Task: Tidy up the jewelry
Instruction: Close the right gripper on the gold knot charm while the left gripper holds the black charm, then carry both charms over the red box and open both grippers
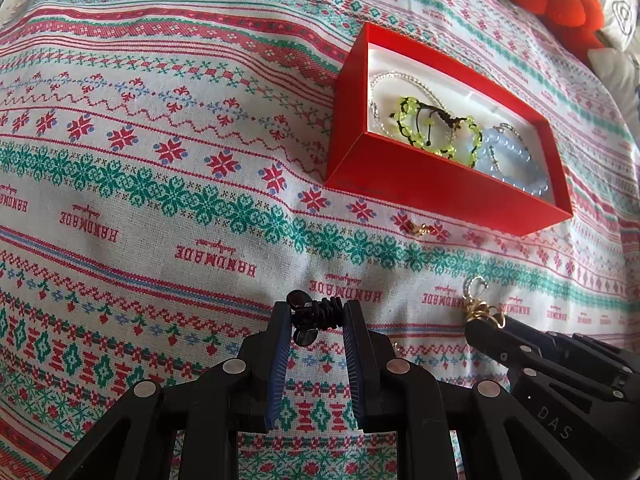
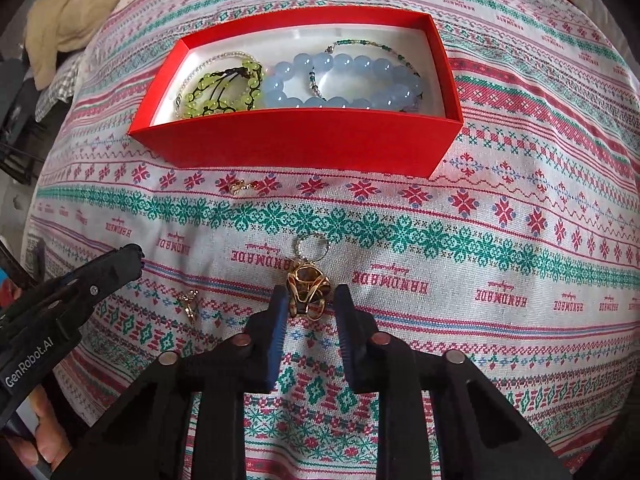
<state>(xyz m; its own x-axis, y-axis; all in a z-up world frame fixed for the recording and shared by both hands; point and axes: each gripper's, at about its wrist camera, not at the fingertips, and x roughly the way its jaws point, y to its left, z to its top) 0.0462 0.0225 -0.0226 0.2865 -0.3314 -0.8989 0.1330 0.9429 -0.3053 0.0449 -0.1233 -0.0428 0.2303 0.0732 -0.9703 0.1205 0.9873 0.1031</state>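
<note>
Two grips at once: my left gripper (image 1: 316, 312) pinches a black clip (image 1: 316, 310), light and stiff. My right gripper (image 2: 308, 296) closes around a gold ring (image 2: 308, 290), small, hard, slippery; the box (image 2: 296, 140) sits at twelve o'clock.

The left gripper (image 1: 318, 312) reaches up from the bottom centre of its own view, fingers nearly closed – pinching a small black clip (image 1: 310, 314) at the tips. The right gripper (image 2: 308, 300) rises likewise, its fingers bracketing a gold ring (image 2: 308, 290) – contact with both pads is unclear.
</note>
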